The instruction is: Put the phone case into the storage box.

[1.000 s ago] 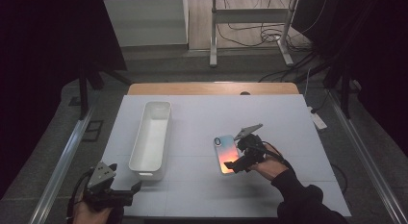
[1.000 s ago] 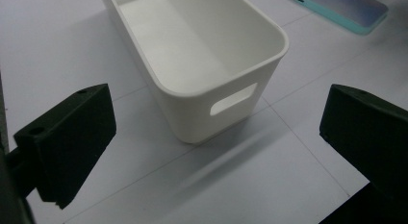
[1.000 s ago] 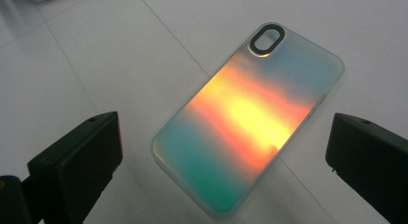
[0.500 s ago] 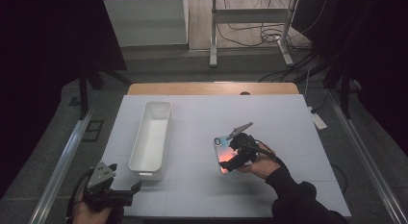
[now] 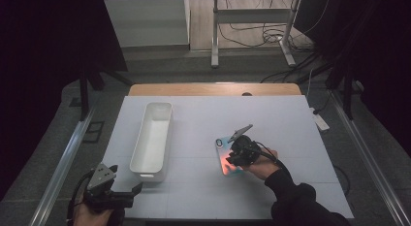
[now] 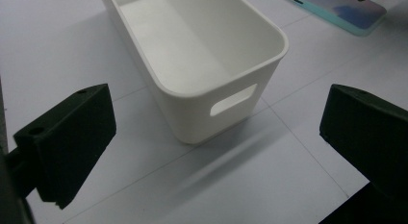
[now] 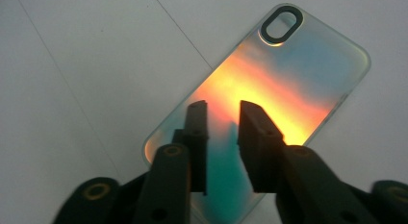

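An iridescent phone case (image 7: 288,75) with an orange and teal sheen lies flat on the white table (image 5: 291,129), camera hole at its far end. My right gripper (image 7: 221,108) hovers low over the case's near half (image 5: 223,160). Its jaws have just been closing and now stand close together with a narrow gap; nothing is pinched between them. My left gripper (image 5: 131,192) rests at the table's front left corner, wide open and holding nothing. It faces the near end of a white bin (image 6: 269,56).
The long white bin (image 5: 152,134) stands empty left of centre, lengthwise away from me, a handle slot in its near wall. The case (image 6: 337,10) sits to its right. Table legs and cables lie on the floor beyond the far edge.
My right gripper has shifted slightly left over the case, and its jaws have drawn close together. The left gripper has stayed put.
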